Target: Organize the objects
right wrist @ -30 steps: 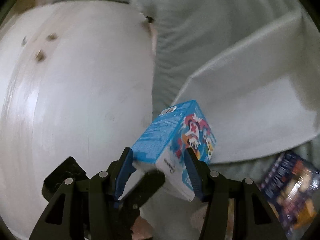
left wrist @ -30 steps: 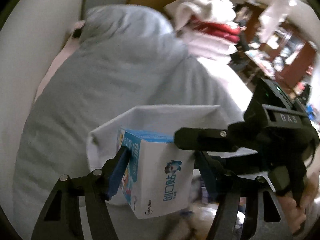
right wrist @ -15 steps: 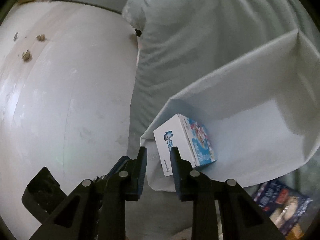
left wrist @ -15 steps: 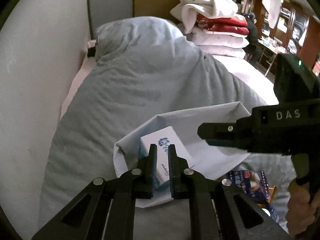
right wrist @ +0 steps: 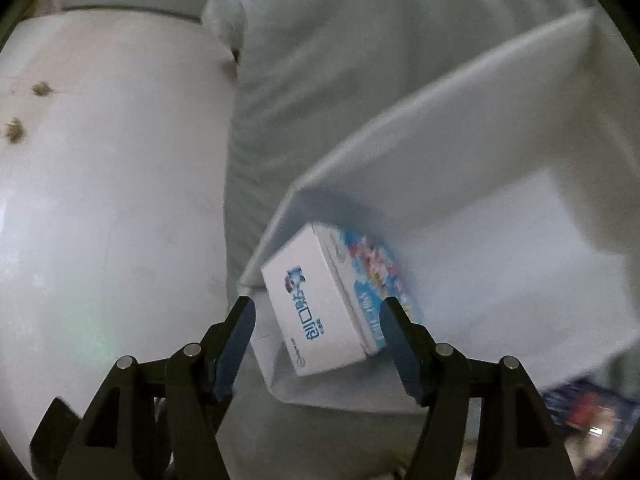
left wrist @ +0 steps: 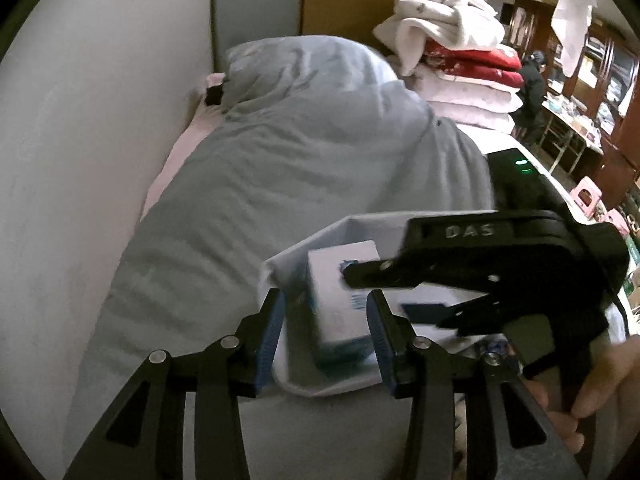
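One piece of the tidying looked done: the small white-and-blue box (right wrist: 328, 304) lay on its side in the near left corner of the white fabric bin (right wrist: 500, 264), which sat on the grey-blue duvet (left wrist: 280, 168) of the bed, close to the pale wall (right wrist: 100, 220). Neither claw held it. The right claw (right wrist: 318, 344) had just been opening and stood spread, its blue pads either side of the box in the picture but not pressing on it; the left claw (left wrist: 326, 332) had likewise just been opening and stood partly spread with nothing pinched, the bin's near rim and the box showing between its fingers. From the left wrist view the right claw reached across in front of the bin, a hand (left wrist: 592, 396) on its grip. What seemed left was at least one dark printed packet (right wrist: 592, 420), blurred, lying on the bed just outside the bin's near right edge; more may have lain out of sight. The bin still had plenty of bare floor to the right of the box, so a second item should have fitted easily. Its soft walls sagged and could fold under a push, and the two claws were close together, so crossing paths looked the likelier snag.
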The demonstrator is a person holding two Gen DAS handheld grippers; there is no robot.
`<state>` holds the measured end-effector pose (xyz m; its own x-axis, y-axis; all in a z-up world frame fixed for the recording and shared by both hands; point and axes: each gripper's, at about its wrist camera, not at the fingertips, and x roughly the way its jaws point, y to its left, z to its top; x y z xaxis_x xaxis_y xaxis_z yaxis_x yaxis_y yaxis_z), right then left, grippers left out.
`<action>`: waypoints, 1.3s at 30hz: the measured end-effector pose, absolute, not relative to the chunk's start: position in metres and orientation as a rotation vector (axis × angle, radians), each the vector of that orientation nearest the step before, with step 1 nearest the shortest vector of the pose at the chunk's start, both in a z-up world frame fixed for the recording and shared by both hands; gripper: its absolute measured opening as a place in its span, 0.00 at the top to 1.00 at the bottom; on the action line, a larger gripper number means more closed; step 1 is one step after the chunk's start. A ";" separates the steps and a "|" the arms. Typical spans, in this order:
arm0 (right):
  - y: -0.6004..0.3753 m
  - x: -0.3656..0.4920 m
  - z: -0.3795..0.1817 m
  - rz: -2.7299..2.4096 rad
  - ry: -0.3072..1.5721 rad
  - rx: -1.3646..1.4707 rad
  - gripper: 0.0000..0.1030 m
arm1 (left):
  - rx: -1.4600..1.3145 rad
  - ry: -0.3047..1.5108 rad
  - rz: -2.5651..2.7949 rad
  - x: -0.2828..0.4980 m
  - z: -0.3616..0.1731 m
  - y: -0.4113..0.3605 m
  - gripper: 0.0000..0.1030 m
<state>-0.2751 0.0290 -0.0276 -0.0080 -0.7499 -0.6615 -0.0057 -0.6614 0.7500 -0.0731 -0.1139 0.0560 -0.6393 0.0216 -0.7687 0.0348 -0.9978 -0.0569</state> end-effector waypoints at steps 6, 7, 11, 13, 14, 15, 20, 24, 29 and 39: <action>-0.010 -0.266 -0.038 -1.652 -0.661 1.716 0.39 | 1.276 -0.017 -2.805 -0.055 0.058 -0.126 0.59; -0.012 -0.267 -0.040 -1.653 -0.647 1.718 0.39 | 1.264 -0.037 -2.807 -0.052 0.059 -0.124 0.59; -0.007 -0.267 -0.037 -1.662 -0.599 1.691 0.41 | 1.243 -0.090 -2.875 -0.036 0.064 -0.113 0.59; -0.001 -0.265 -0.019 -1.759 -0.463 1.643 0.41 | 1.236 -0.096 -2.915 -0.028 0.066 -0.106 0.58; 0.003 -0.260 -0.010 -1.799 -0.394 1.608 0.41 | 1.232 -0.090 -2.929 -0.023 0.067 -0.104 0.58; 0.007 -0.256 0.002 -1.826 -0.332 1.565 0.41 | 1.228 -0.080 -2.940 -0.018 0.067 -0.102 0.58; 0.055 -0.219 0.068 -1.867 -0.246 1.349 0.41 | 1.240 0.001 -2.976 0.007 0.066 -0.096 0.53; 0.102 -0.163 0.104 -1.967 -0.149 1.190 0.41 | 1.211 -0.008 -2.961 0.033 0.057 -0.092 0.48; 0.162 -0.088 0.100 -2.131 0.123 1.041 0.38 | 1.177 -0.015 -2.958 0.070 0.038 -0.091 0.47; 0.243 -0.090 -0.003 -2.233 -0.179 1.170 0.33 | 1.179 0.135 -2.931 0.075 -0.004 -0.105 0.47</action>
